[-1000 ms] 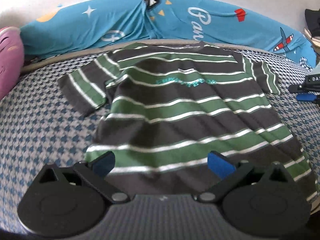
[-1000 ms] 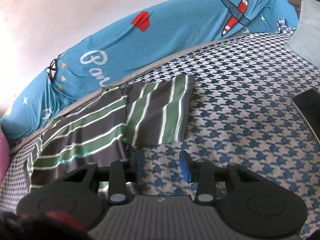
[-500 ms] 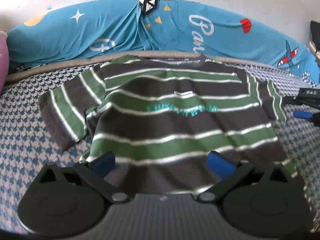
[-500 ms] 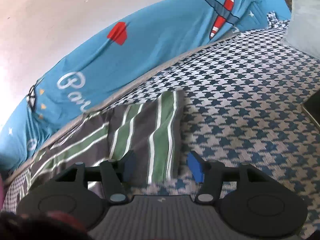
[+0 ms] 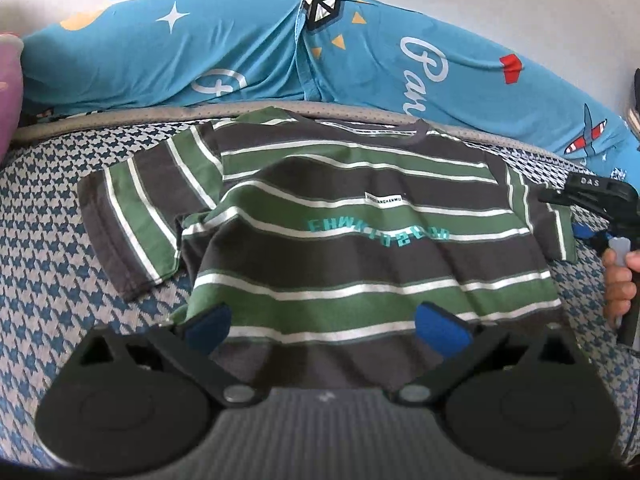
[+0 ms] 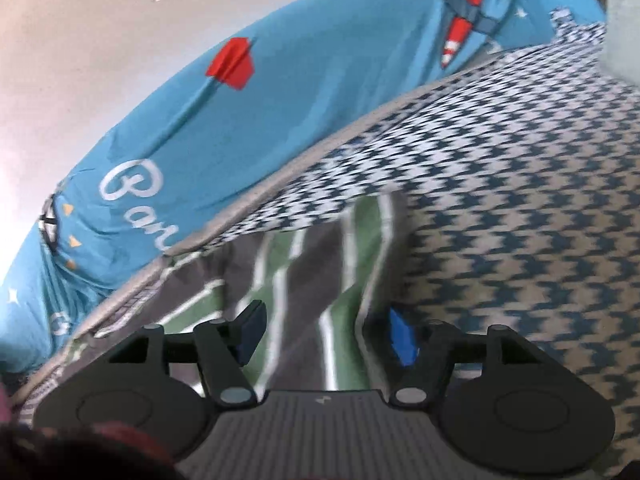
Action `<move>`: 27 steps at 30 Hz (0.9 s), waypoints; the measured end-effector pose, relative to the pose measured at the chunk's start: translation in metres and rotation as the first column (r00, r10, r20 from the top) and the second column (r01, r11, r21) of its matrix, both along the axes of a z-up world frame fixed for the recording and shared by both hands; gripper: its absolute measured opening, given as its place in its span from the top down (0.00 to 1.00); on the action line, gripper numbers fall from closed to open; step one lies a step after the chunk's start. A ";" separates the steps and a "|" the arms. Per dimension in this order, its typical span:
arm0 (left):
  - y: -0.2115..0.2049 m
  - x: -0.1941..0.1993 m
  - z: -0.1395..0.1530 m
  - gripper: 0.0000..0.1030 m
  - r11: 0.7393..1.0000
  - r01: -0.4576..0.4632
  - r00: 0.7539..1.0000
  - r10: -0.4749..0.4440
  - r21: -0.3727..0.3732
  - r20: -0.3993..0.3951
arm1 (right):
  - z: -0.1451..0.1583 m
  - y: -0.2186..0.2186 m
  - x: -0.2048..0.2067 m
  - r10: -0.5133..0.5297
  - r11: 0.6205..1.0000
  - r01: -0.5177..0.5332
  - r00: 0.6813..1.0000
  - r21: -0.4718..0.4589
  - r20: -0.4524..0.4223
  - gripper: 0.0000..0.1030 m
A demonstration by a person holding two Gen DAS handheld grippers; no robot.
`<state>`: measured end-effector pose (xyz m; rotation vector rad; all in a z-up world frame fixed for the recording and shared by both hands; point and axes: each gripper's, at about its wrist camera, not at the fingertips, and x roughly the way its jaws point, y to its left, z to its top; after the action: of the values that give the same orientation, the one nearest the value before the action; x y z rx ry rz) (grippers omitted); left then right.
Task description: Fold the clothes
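- The striped shirt [image 5: 352, 240] lies flat and face up on the bed [image 5: 60, 280], its collar next to the blue blanket [image 5: 200, 60], so both sleeves are easy to reach.
- My left hand-held gripper [image 5: 324, 326] hangs over the shirt's bottom edge, fingers spread wide, holding nothing.
- My right hand-held gripper [image 6: 326, 334] is spread around the shirt's right sleeve [image 6: 320, 256], I think to pinch it and fold it in.

- Right gripper [image 6: 326, 334]: jaws apart, straddling striped shirt sleeve [image 6: 320, 264].
- Sleeve flat on houndstooth cover [image 6: 520, 240].
- Blue printed bedding [image 6: 248, 128] behind; frame motion-blurred.
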<state>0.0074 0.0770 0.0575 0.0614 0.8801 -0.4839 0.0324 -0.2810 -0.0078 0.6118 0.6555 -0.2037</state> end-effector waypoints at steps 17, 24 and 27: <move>0.002 0.015 -0.006 0.00 0.998 -0.060 0.997 0.058 -0.027 -0.056 | 0.001 0.089 0.042 0.217 0.916 -0.215 0.976 -0.339 -0.031 0.78; 0.002 0.021 -0.013 0.00 0.996 -0.087 0.994 0.087 0.007 -0.073 | 0.012 0.104 0.040 0.152 0.849 -0.133 0.988 -0.512 -0.006 0.94; 0.001 0.023 -0.016 0.00 0.995 -0.095 0.992 0.097 0.026 -0.078 | 0.021 0.088 0.038 0.045 0.870 -0.012 0.998 -0.493 0.054 0.94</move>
<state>0.0300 0.0781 0.0416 0.0199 0.9618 -0.3890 0.0699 -0.1934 0.0128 0.1131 0.5209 -0.3106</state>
